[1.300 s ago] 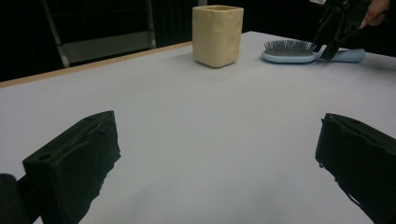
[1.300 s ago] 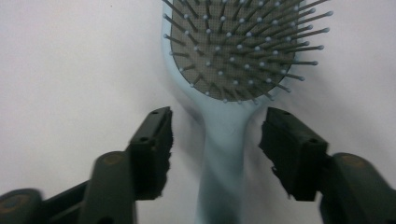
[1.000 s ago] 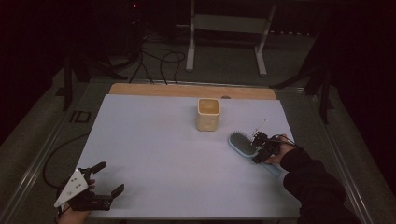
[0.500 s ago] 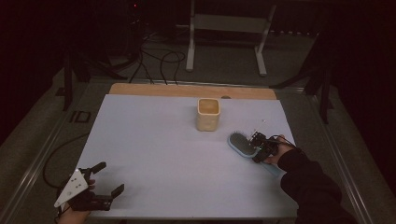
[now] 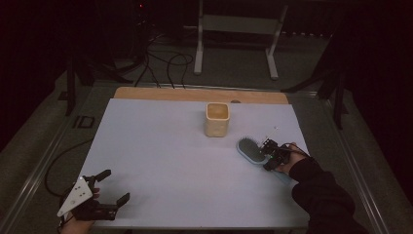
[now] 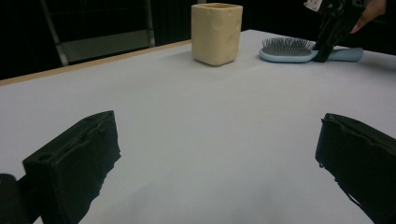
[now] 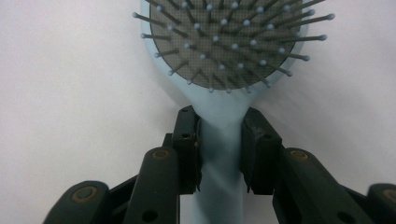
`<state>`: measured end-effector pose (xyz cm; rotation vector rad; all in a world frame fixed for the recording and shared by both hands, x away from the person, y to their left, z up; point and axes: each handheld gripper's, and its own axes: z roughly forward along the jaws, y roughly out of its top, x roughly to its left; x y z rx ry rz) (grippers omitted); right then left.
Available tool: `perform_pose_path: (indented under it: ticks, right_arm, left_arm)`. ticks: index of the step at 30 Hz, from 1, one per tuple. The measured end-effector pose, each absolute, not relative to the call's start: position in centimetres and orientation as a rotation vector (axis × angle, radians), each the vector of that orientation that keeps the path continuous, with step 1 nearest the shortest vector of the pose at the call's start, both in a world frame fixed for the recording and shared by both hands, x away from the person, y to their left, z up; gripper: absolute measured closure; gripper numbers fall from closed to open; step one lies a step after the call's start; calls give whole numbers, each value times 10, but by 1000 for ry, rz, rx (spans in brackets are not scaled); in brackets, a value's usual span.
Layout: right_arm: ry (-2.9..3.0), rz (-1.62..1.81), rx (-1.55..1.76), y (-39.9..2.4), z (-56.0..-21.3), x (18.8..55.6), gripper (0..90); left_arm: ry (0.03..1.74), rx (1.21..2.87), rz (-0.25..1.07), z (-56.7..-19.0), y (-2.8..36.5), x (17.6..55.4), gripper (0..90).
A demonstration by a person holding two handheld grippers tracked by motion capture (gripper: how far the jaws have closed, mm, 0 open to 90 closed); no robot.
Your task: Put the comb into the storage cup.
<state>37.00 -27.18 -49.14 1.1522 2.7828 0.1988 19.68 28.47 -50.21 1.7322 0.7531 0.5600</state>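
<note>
Two grippers are in my hands at the white counter (image 5: 160, 161). My right gripper (image 7: 219, 154) has just been closing, and its jaws now stand on either side of the neck of the pale blue hairbrush (image 7: 224, 46), where the handle meets the head; the pads look pressed against the plastic on both sides. The hairbrush lies flat on the counter, bristles up, near the right edge, with its head pointing toward the middle of the counter and its handle running back under my right hand (image 5: 287, 163). Just beyond the brush head, a little further from me, stands a cream square cup (image 5: 217, 119), upright and apart from the brush. My left gripper (image 5: 109, 187) rests at the near left corner of the counter, well apart from the brush. Its jaws stand wide, with nothing but bare counter between them in the left gripper view.
</note>
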Motion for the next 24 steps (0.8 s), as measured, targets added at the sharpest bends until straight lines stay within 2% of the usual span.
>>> perform_pose_path:
  ticks: [24]
  right_arm:
    - [2604, 546, 1177, -283, -482, 355, 701]
  left_arm:
    - [758, 1728, 565, -502, 285, 197, 0]
